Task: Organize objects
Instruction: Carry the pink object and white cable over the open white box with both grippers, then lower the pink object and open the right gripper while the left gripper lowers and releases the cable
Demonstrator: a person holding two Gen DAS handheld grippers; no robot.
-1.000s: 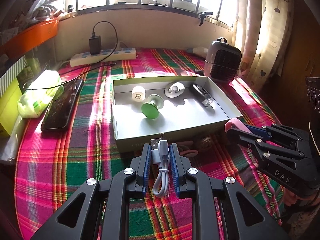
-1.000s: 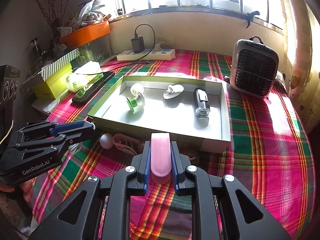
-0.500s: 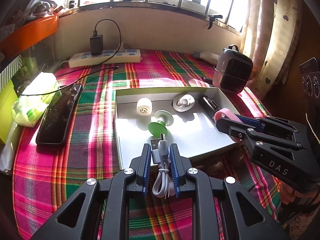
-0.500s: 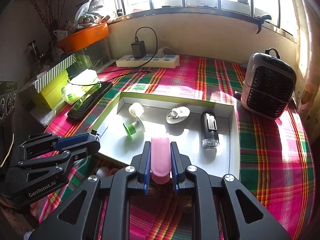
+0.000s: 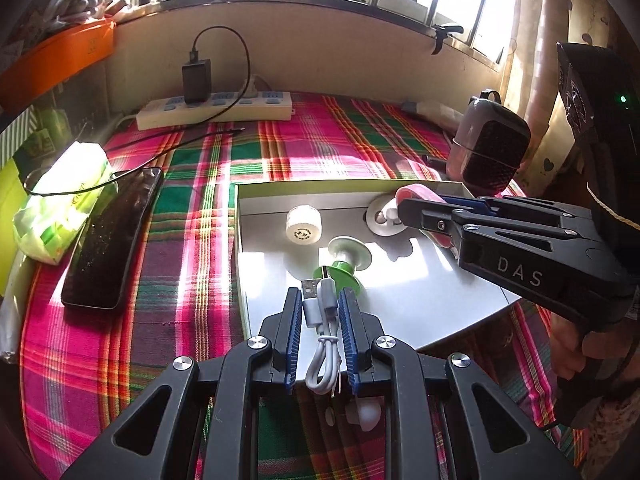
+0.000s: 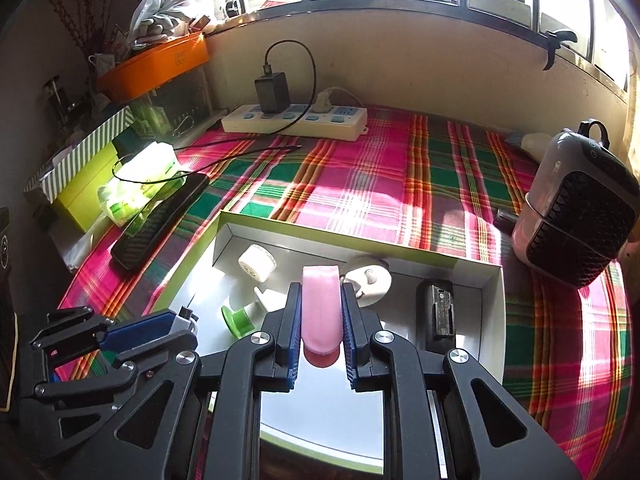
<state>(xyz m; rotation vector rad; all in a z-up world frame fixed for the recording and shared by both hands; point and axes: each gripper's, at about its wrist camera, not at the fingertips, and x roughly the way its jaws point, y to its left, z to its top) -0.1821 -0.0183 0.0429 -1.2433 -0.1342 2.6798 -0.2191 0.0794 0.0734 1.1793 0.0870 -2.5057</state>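
Both grippers have advanced over the tray: left gripper pinching the cable, right gripper pinching the pink piece; only the right view shows the black device.

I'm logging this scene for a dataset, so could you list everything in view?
box: 1, green with white inside, centre of table
spool: 1, green and white, in box
cap: 1, white, in box
round holder: 1, white, in box
black gadget: 1, in box, right side
cable: 1, white, in left tongs
pink piece: 1, in right tongs
power strip: 1, white, by wall
heater: 1, grey-black, right
remote: 1, black, left
tissue pack: 1, green, left
tablecloth: 1, plaid
left tongs: shut
right tongs: shut
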